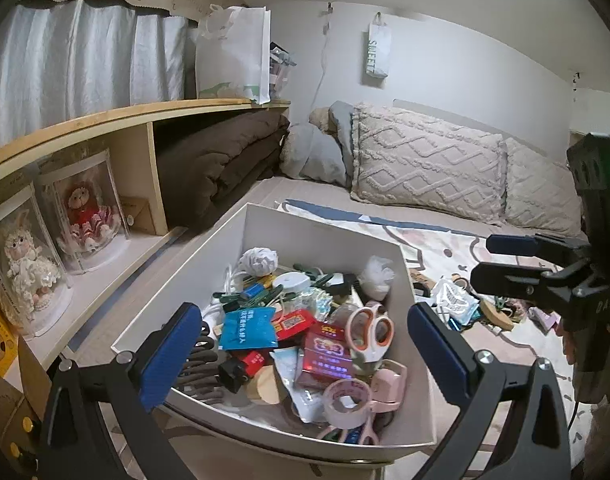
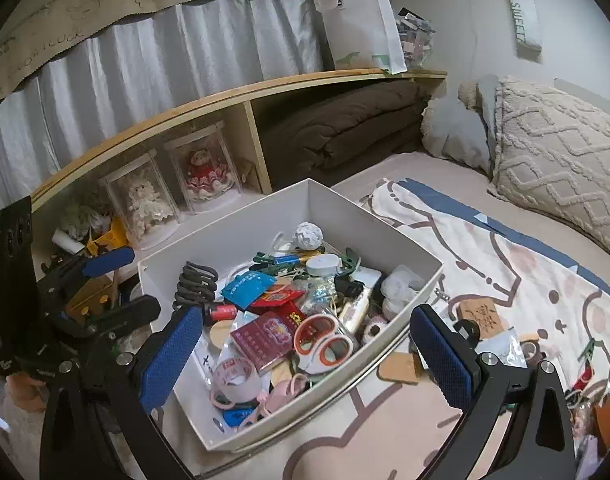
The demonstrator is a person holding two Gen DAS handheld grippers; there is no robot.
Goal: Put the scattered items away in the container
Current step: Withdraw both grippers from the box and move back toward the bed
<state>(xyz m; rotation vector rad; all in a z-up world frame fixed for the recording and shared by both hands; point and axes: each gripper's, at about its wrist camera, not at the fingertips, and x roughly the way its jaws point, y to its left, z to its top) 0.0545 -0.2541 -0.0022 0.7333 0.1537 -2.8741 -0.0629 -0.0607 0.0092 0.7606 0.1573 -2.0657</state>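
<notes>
**Both grippers empty above the box; next pick lay on the blanket**

Left gripper (image 1: 305,344) stood spread wide over the near end of the white box (image 1: 209,248), nothing between its blue pads. Right gripper (image 2: 305,360) was likewise spread and empty, hanging over the box's right wall, one finger over the contents, the other over the patterned blanket (image 2: 485,248).

The box sat on the bed beside the low shelf (image 1: 105,120) and was already crowded: orange-handled scissors (image 1: 371,330), a red packet (image 1: 325,354), a blue sachet (image 1: 247,326), a roll of tape (image 1: 347,402), a crumpled paper ball (image 1: 259,260).

The scattered remainder lay on the blanket just right of the box. From the right wrist view I made out a cork coaster (image 2: 399,368) almost against the box wall, a wooden plaque (image 2: 481,314) behind it, and a green clip (image 2: 587,350) among small bits further right, too jumbled to name.

My reading: a drop was done and the step in hand was reaching for the next item. To do it well I would have sent the right gripper, being nearer. The coaster is flat, so come in low and tilted, catch it by an edge, and avoid pinching blanket with it. Lift clear of the wall before crossing, and release over the emptier far corner so the pile does not spill.
</notes>
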